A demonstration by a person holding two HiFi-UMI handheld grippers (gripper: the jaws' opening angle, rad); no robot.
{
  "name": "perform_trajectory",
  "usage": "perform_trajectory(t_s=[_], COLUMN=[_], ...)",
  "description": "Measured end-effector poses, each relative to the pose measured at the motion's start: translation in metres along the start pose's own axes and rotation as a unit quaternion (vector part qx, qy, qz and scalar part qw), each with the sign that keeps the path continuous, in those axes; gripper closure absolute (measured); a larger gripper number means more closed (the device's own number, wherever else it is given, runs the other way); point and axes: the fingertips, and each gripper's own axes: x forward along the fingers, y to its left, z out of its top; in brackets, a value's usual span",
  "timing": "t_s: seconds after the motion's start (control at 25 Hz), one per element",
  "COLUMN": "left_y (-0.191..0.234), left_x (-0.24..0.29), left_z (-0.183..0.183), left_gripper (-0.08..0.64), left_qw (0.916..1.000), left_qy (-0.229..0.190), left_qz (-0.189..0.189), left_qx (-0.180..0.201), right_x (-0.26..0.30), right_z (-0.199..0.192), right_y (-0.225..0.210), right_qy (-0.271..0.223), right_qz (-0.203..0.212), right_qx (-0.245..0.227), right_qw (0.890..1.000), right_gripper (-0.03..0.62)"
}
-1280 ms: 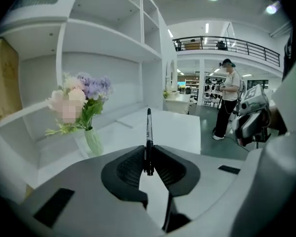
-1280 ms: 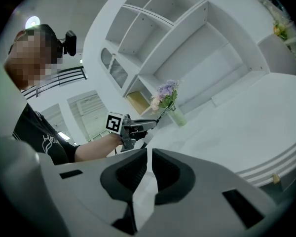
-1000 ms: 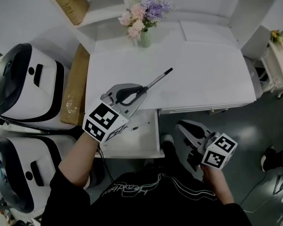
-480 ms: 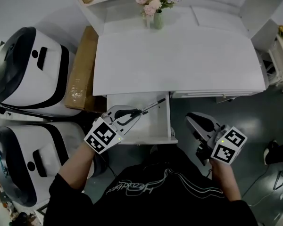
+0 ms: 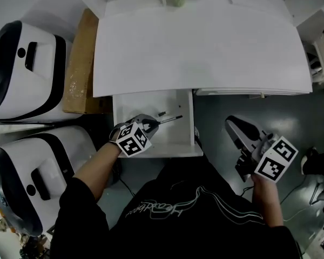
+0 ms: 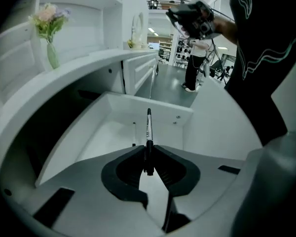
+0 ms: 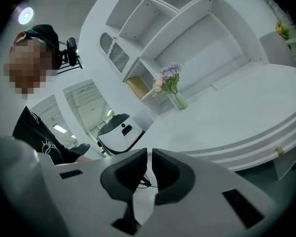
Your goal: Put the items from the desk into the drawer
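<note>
Lowering is advised before the pen point(image 5: 170, 118), pinched tight by the left gripper point(image 5: 153, 124), is released toward the drawer's point(image 5: 130, 106) two o'clock

A white rectangular table point(image 5: 205, 47) is set on a glossy dark grey floor point(image 5: 221, 124); white open shelving point(image 7: 160, 14) is seen behind.

The pen point(image 6: 148, 127) in the left gripper point(image 6: 148, 153) was black with a pale label. Both grippers had grey bodies, black jaw pads and cubes patterned in black-and-white squares. The drawer point(image 5: 151, 147) beneath the left gripper and the desk point(image 5: 194, 47) ahead of it were plain white. Left of it lay a brown cardboard box point(image 5: 78, 63) and white machines point(image 5: 21, 63) with black panels. The floor point(image 5: 221, 107) beneath the right gripper point(image 5: 232, 123) was dark grey.
</note>
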Motion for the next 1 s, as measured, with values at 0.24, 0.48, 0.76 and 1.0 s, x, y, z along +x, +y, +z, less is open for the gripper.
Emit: perform_trajectory(t_s=[0.24,0.48,0.76,1.0], left_y=[0.009,0.01,0.009,0.014], left_x=[0.058,0.081,0.074,0.018], left_z=[-0.038,-0.057,-0.054,-0.018], left_gripper=[0.485,0.484,0.383,0.339], left_qw=[0.9976,0.9957,0.9952,0.9975], left_qy=[0.068,0.088,0.088,0.04], left_qz=[-0.011,-0.022,-0.032,-0.007], left_qx=[-0.001,-0.019,-0.03,-0.058], right_x=[0.001,-0.003,-0.004,-0.014], right_z=[-0.01,-0.024,-0.021,-0.011], right_y=[-0.022,-0.038,-0.034,0.0], right_qy=[0.014,0.029,0.02,-0.001], right_qz=[-0.008,-0.021,-0.022,-0.014], right_qx=[0.013,0.028,0.026,0.004], right_qw=[1.0,0.999,0.999,1.0], right_gripper=[0.532,0.532,0.532,0.532])
